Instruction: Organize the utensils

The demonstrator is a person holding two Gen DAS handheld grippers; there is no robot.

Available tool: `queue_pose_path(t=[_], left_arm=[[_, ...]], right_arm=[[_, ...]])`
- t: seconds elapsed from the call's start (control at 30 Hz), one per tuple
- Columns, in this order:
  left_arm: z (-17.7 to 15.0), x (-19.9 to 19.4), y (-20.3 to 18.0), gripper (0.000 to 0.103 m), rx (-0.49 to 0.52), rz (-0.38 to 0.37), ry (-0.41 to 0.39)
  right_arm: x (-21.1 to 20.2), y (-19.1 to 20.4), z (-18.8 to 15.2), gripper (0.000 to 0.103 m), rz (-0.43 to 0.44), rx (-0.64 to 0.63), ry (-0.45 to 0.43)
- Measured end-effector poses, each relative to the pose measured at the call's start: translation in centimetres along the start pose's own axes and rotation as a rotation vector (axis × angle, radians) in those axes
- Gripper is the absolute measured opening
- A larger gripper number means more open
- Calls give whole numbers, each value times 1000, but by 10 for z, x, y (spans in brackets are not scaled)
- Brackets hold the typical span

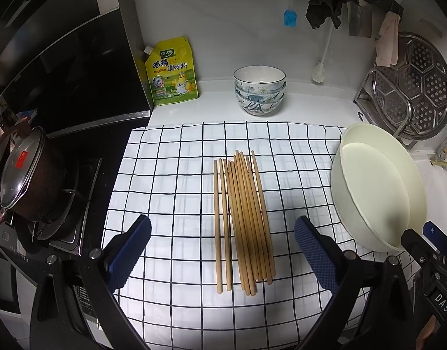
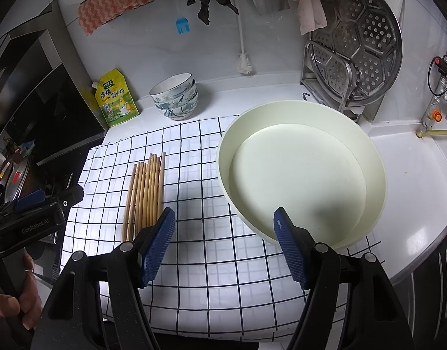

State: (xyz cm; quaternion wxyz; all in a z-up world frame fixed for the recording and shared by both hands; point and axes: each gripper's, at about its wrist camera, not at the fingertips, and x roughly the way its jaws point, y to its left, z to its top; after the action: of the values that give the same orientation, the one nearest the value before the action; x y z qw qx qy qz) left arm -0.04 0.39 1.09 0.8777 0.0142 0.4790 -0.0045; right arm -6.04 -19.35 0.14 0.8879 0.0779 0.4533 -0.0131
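Note:
Several wooden chopsticks (image 1: 243, 221) lie side by side in a bundle on the white checked cloth (image 1: 176, 175); they also show in the right wrist view (image 2: 146, 195). A wide cream basin (image 2: 305, 175) stands on the cloth to their right, empty; it also shows in the left wrist view (image 1: 375, 189). My left gripper (image 1: 223, 239) is open and empty, hovering above the near ends of the chopsticks. My right gripper (image 2: 224, 233) is open and empty, between the chopsticks and the basin's near rim.
Stacked patterned bowls (image 1: 259, 89) and a yellow seasoning pouch (image 1: 172, 71) stand at the back. A lidded pot (image 1: 22, 172) sits on the stove at left. A metal steamer rack (image 2: 354, 49) stands at the back right. A blue brush (image 1: 290, 17) hangs on the wall.

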Motion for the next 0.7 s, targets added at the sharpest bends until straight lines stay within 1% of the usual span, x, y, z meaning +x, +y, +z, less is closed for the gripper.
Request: queue_pose_path(t=[0.7], left_arm=[[0,0,-1,97,-1,-3,2]], right_arm=[[1,-1,0,67,1,1,0]])
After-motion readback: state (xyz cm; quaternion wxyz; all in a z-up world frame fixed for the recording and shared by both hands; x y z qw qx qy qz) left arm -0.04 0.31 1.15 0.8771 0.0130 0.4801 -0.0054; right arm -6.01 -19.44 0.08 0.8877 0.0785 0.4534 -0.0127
